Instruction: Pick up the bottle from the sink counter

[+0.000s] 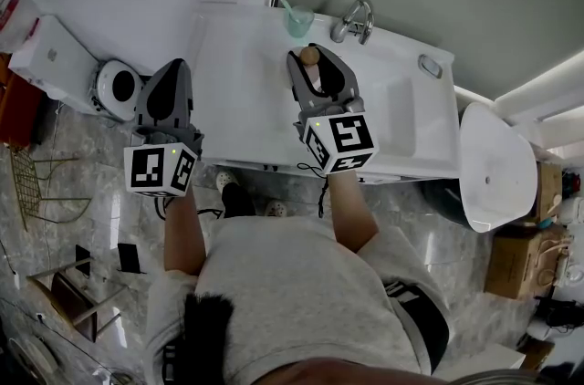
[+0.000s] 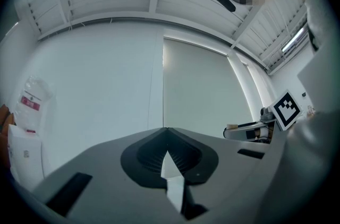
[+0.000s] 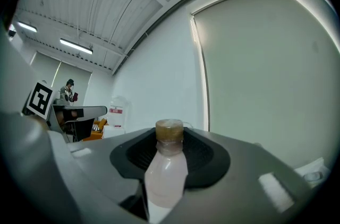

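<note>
The bottle [image 1: 310,56] has a pale pinkish body and a brown cap. It is held upright above the white sink counter [image 1: 242,100], with my right gripper [image 1: 316,64] shut on it. In the right gripper view the bottle [image 3: 167,164] stands between the grey jaws of the right gripper [image 3: 169,139], its cap poking out past them. My left gripper [image 1: 170,84] hangs left of the counter, off its edge. In the left gripper view the left gripper [image 2: 167,135] points up at the wall, its jaws together and nothing in them.
A chrome faucet [image 1: 354,20] and a pale green cup [image 1: 297,20] stand at the counter's back edge. The basin [image 1: 401,114] lies to the right of the bottle. A white fixture [image 1: 497,169] and cardboard boxes [image 1: 520,260] sit further right, a round white device [image 1: 117,88] to the left.
</note>
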